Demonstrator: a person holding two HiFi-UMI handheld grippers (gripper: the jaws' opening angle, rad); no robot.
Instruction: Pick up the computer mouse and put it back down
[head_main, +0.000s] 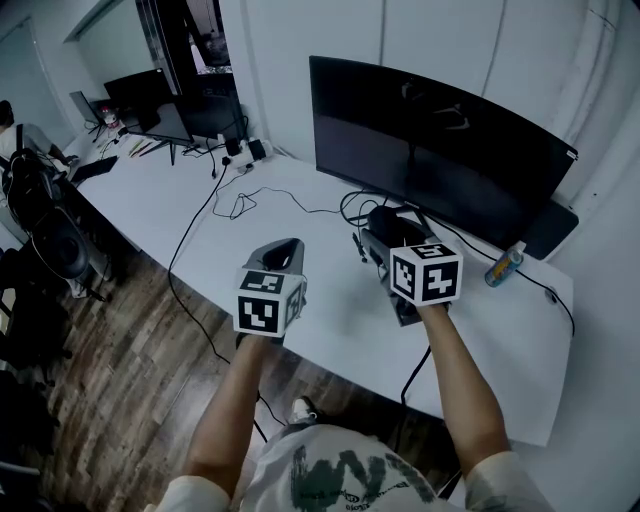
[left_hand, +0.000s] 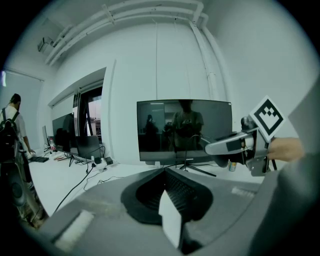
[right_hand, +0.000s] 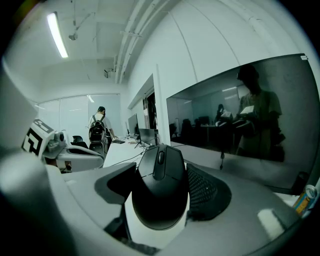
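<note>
Currently the right gripper is clamped on the mouse. Its two jaws press the black body from either side, and the scroll wheel points away from the camera. The mouse is up off the desk, held in the air in front of the lower edge of the monitor. In the left gripper view it shows as a dark lump under the right gripper's nose, with the white top well below it.

The left gripper has its jaws closed together with nothing between them (only the ribbed pads meeting at the tip). It hangs over the near edge of the desk, beside the right gripper and apart from it, and points toward the monitor.

The monitor is dark and curved, and it mirrors the person holding the grippers. A can stands on the desk near the monitor's right end. Cables trail across the desk on the left and drop to the wooden floor. Far off to the left, a person with a backpack stands at another desk.
</note>
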